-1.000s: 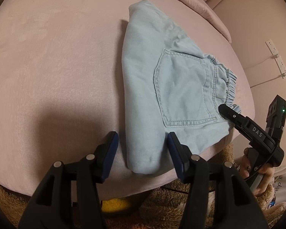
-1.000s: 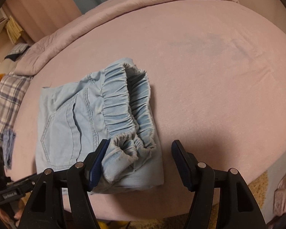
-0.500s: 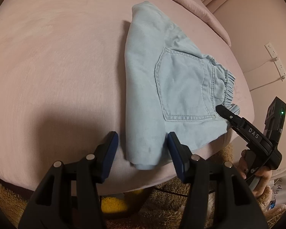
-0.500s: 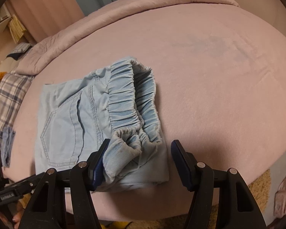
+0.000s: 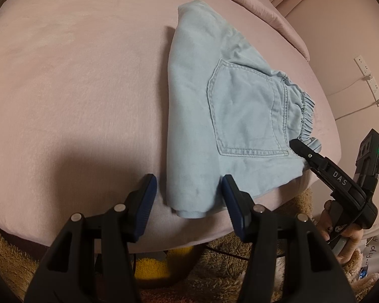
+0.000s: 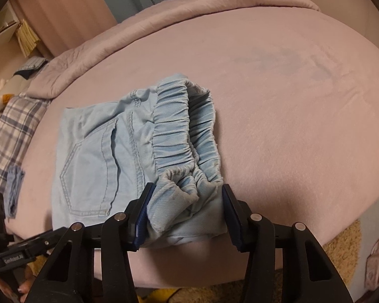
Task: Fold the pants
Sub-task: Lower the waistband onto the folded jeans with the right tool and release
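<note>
Light blue denim pants (image 5: 240, 116) lie folded on the pink bed (image 5: 75, 88), back pocket up, near its front edge. My left gripper (image 5: 188, 192) is open and straddles the folded near corner; the cloth touches only the right pad. In the right wrist view the pants (image 6: 101, 156) show their elastic waistband (image 6: 179, 136) bunched at the near right corner. My right gripper (image 6: 187, 202) is closing on that corner, and the cloth fills the gap from pad to pad. One finger (image 5: 315, 161) of the right gripper reaches the waistband in the left wrist view.
A person's hand (image 5: 341, 232) holds the right gripper's handle. Below the bed edge lie a shaggy tan rug (image 5: 214, 272) and something yellow (image 5: 149, 265). A power strip (image 5: 369, 80) hangs on the wall. A plaid pillow (image 6: 10, 131) and rolled duvet (image 6: 164, 25) border the bed.
The right gripper's jaws have drawn in around the waistband corner, which now reaches both pads. The left gripper has stayed put around the folded corner.
</note>
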`<state>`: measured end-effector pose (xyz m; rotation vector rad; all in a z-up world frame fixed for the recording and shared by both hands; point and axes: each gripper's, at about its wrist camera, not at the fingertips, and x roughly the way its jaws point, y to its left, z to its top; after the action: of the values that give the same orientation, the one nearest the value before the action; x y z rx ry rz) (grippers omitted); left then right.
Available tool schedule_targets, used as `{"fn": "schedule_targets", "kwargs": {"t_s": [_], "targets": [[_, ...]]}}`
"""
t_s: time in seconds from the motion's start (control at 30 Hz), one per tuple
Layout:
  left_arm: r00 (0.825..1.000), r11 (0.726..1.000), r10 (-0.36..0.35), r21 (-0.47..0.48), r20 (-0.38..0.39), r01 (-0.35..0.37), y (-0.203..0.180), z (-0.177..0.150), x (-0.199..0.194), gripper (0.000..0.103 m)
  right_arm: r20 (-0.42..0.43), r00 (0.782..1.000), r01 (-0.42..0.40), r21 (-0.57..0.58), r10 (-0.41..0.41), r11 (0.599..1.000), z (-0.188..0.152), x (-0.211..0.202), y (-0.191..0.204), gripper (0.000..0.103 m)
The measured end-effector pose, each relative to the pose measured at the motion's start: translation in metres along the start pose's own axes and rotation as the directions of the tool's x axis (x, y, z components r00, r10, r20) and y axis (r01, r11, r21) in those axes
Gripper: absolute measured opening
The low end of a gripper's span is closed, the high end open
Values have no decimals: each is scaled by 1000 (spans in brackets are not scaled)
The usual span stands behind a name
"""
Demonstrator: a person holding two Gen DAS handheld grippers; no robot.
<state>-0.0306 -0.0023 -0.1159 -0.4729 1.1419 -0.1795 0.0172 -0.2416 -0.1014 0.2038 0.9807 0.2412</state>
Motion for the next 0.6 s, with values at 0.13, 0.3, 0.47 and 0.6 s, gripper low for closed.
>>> {"fn": "schedule_targets", "kwargs": {"t_s": [0.13, 0.3, 0.47, 0.6], "targets": [[1000, 1000, -1, -1, -4, 1, 0, 1, 0, 55, -4, 1000, 11, -4, -11, 1000, 2, 1, 6, 52], [1000, 1000, -2, -3, -9, 2, 0, 1, 1, 55, -9, 1000, 10, 2, -10, 1000, 4, -2, 9, 52], [1000, 1000, 5, -2, -12, -5, -1, 2, 2, 56, 5, 1000, 21, -16, -21, 1000, 5, -9, 13, 52], [1000, 1000, 10, 0, -12, -10, -3, 2, 3, 56, 24, 1000, 21, -19, -21, 1000, 7, -15, 13, 52]]}}
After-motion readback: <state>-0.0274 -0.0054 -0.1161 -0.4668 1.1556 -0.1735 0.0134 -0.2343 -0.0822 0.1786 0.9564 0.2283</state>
